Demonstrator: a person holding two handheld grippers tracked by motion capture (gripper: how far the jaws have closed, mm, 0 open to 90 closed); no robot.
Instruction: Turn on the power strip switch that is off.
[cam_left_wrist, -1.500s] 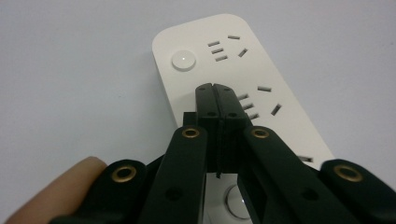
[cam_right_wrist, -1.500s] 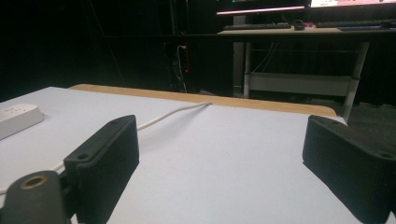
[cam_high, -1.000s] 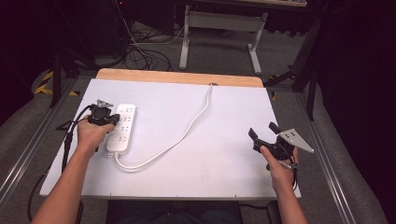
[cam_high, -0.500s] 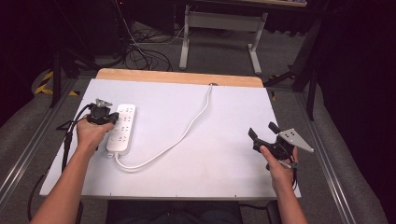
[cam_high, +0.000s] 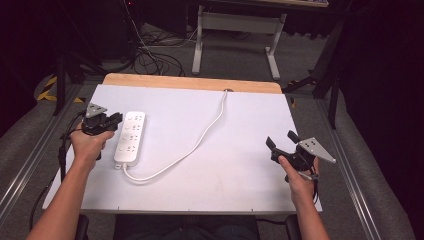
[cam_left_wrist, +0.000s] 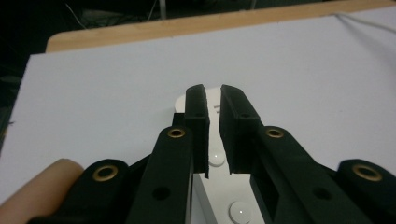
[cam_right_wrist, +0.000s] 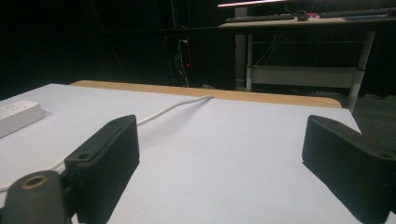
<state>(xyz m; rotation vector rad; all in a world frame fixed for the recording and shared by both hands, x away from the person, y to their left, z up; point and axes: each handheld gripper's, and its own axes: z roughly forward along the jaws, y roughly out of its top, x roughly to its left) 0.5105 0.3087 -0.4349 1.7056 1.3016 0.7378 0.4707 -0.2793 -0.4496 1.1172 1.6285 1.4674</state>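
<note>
Over the near half of the power strip (cam_left_wrist: 215, 161), the left gripper (cam_left_wrist: 212, 95) hangs with its jaws drawn narrow, a thin slit between them and nothing caught there. In the left gripper view the two black jaws point down the strip's white face, and a round button shows through the gap, with a second one lower down. From above, the left gripper (cam_high: 102, 121) sits at the strip's left edge, touching it or just beside it; I cannot tell which.

The power strip (cam_high: 131, 137) lies flat on the left part of the white table (cam_high: 240, 120), long side running away from the person. Its white cable (cam_high: 192, 145) leaves the near end, loops toward the middle of the table and climbs to the far wooden edge (cam_high: 190, 82), where it drops out of sight.

Well apart on the right side, the right gripper (cam_high: 281, 142) rests low over bare table with its jaws spread wide and empty. In the right gripper view its jaws frame the cable (cam_right_wrist: 177, 106), and the strip's corner (cam_right_wrist: 18, 116) shows at the far left.

My reading is that the work in hand is a press or a grasp at the strip, most likely on one of its buttons, and that the left gripper is lined up but not yet committed. The next move would call for a short, steady descent of the narrowed tips onto the button, kept square so the strip does not skid; the right gripper could come across to brace it.
</note>
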